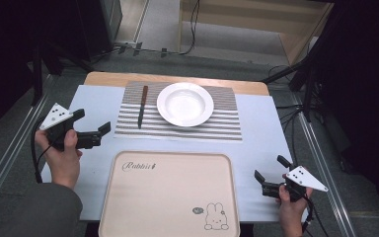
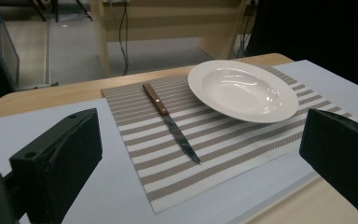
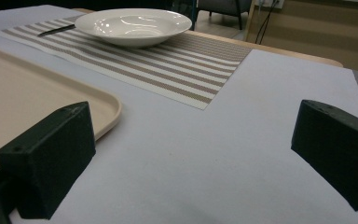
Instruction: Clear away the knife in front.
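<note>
A white deep plate (image 1: 185, 103) (image 2: 242, 89) (image 3: 133, 25) sits on a brown-and-white striped placemat (image 1: 217, 123) (image 2: 205, 154) (image 3: 182, 60) at the back of the table. A knife (image 1: 142, 106) (image 2: 170, 122) with a wooden handle lies on the mat to the plate's left. My left gripper (image 1: 91, 122) (image 2: 200, 158) hovers open at the table's left, just left of the mat, with nothing between its jaws. Over the light blue table cover at the front right, my right gripper (image 1: 271, 169) (image 3: 191, 154) is open and holds nothing.
A beige tray (image 1: 170, 195) (image 3: 18, 93) with a rabbit print lies at the front middle of the table, bare. The light blue cover (image 1: 261, 143) spreads around the mat and tray. Cables and furniture legs stand on the floor beyond the table.
</note>
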### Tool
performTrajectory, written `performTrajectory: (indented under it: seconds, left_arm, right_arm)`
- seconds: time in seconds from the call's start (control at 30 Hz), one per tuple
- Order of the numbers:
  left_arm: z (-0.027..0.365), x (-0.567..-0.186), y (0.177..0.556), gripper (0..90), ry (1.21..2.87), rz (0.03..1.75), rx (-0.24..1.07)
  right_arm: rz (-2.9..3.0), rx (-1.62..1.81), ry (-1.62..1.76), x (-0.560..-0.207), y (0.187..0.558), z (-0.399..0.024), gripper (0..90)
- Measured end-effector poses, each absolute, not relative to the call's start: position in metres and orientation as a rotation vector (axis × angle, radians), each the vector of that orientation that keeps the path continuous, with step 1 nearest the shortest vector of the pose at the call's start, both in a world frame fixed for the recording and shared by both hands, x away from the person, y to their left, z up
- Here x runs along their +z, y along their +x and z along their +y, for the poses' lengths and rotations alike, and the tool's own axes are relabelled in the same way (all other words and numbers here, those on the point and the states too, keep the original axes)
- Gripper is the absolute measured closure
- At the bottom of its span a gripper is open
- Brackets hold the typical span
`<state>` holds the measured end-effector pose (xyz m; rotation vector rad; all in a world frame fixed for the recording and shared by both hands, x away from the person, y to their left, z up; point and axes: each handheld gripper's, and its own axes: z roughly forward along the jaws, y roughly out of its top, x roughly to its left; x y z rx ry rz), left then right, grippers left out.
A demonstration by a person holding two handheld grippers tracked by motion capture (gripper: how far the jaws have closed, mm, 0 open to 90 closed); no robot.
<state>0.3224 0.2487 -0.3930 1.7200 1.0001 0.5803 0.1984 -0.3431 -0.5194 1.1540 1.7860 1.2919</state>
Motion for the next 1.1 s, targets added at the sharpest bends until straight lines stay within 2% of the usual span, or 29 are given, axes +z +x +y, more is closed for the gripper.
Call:
performTrajectory:
  seconds: [0.6,1.1]
  left_arm:
    - [0.223,-0.396,0.382,0.0,1.776,1.024,0.57]
    - [0.195,-0.408,0.451,0.5,1.83,1.103,0.469]
  right_arm:
    - [1.805,1.289,1.127,-0.519,0.199,-0.341,0.0]
    - [1.821,1.263,1.122,-0.52,0.2,-0.338,0.0]
